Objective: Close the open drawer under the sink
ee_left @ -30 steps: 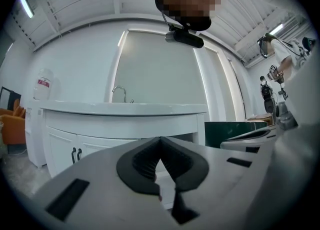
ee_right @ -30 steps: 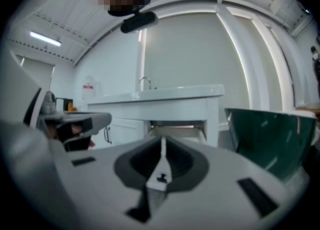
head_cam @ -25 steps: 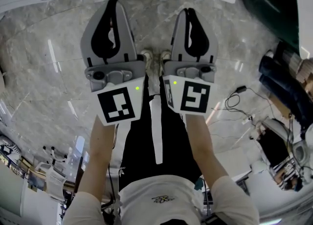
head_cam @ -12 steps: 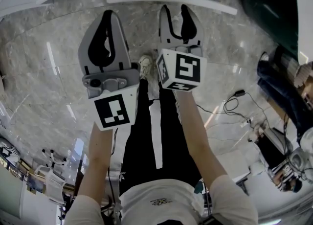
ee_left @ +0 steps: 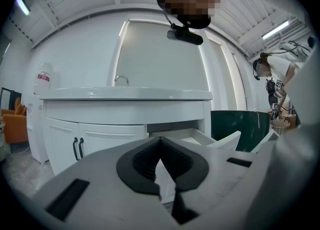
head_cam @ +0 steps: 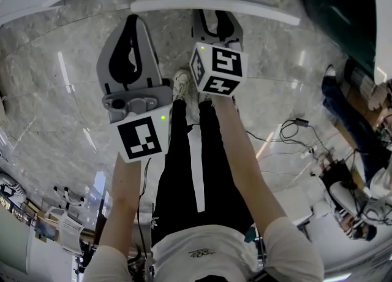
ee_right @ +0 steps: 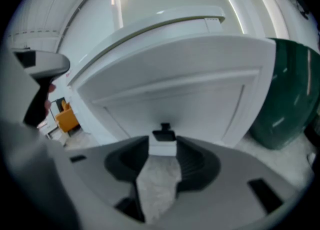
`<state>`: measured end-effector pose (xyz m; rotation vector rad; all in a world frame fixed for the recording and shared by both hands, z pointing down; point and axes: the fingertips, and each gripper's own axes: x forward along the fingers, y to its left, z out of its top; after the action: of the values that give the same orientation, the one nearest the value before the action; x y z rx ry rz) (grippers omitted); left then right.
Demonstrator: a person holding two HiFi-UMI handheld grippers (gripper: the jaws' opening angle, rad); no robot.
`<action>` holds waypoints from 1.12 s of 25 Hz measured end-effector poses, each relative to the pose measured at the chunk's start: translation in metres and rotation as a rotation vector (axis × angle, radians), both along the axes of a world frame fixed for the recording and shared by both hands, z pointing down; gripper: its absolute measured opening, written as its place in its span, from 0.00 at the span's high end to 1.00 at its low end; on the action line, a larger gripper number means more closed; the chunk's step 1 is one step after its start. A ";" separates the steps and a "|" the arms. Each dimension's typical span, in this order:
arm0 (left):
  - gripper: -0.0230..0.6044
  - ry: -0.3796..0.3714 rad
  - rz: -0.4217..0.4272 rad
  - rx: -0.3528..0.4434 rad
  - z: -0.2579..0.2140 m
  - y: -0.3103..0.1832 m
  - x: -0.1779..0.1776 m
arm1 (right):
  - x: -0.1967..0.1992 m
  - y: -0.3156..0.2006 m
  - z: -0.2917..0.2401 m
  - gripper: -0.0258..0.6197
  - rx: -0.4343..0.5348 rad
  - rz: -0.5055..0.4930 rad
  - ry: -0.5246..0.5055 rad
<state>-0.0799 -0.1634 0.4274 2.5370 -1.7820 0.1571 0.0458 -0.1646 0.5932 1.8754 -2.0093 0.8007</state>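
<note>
Drawer (ee_right: 175, 84) stands pulled out of the white sink cabinet (ee_left: 95, 129), its front panel straight ahead of the right gripper (ee_right: 162, 146) and filling most of that gripper's view. Right gripper jaws are spread and have just been opening. The drawer's small black handle (ee_right: 164, 133) shows in the gap just past the tips, with no pad pressing on it. In the head view the right gripper (head_cam: 215, 18) tilts down, tips just short of the drawer (head_cam: 214, 6) front edge, marker cube (head_cam: 219, 67) behind them.

Left gripper (ee_left: 161, 141) is clenched, tips touching, nothing between them. It points roughly level at the cabinet. From it the drawer (ee_left: 200, 136) is ahead and to the right, sticking out below the countertop (ee_left: 125, 93). In the head view the left gripper (head_cam: 131, 20) is beside the right one, its tip near the left end of the drawer front, apart from it.

Further out:
- Faucet (ee_left: 120, 79) is on the countertop.
- Two cabinet doors with black pulls (ee_left: 78, 148) are left of the drawer.
- A dark green panel (ee_left: 235, 129) is to its right.
- Marble floor (head_cam: 55, 78) lies below.
</note>
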 end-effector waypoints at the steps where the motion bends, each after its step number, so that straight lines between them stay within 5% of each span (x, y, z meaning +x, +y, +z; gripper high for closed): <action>1: 0.93 -0.006 -0.001 -0.001 0.001 -0.001 -0.001 | 0.001 0.000 0.001 0.69 -0.003 0.001 0.013; 28: 0.93 -0.056 -0.055 0.013 -0.008 -0.022 -0.021 | 0.004 -0.001 -0.039 0.75 0.117 -0.048 0.194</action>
<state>-0.1009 -0.1854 0.4197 2.5135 -1.8772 0.2180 0.0502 -0.1654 0.5541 1.8783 -2.0090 0.4782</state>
